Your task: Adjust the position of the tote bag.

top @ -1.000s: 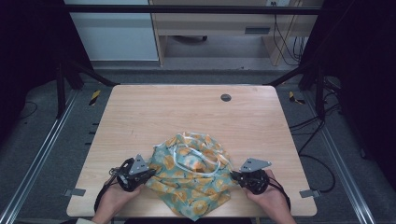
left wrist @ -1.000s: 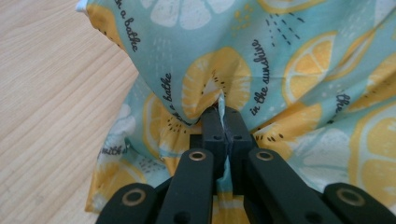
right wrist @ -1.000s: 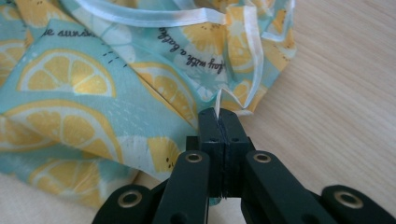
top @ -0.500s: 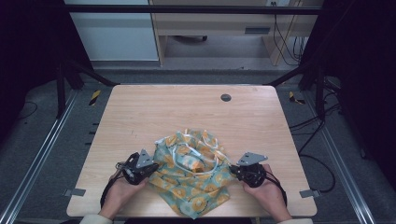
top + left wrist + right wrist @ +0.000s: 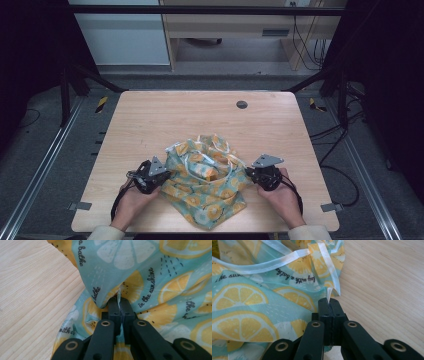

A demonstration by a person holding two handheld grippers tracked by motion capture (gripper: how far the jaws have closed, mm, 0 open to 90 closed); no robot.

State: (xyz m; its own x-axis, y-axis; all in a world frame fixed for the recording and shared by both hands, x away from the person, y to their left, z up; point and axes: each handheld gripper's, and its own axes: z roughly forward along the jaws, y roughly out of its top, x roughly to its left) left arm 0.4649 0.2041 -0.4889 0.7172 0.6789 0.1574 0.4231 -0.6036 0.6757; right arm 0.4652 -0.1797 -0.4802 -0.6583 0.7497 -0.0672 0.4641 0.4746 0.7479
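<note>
In the lower middle of the high view, the crumpled teal fabric printed with yellow lemon slices (image 5: 207, 187) lies on the pale wooden table (image 5: 165, 120), its opposite edges pinched by the left gripper (image 5: 118, 299) and right gripper (image 5: 329, 301), probably for spreading it flat.

Two black grippers, left (image 5: 159, 176) and right (image 5: 251, 176), each topped by a grey three-cornered plate and trailing a black cable; brass-ringed screws stud the black jaw arms. Pale cuffs show at both wrists.
</note>
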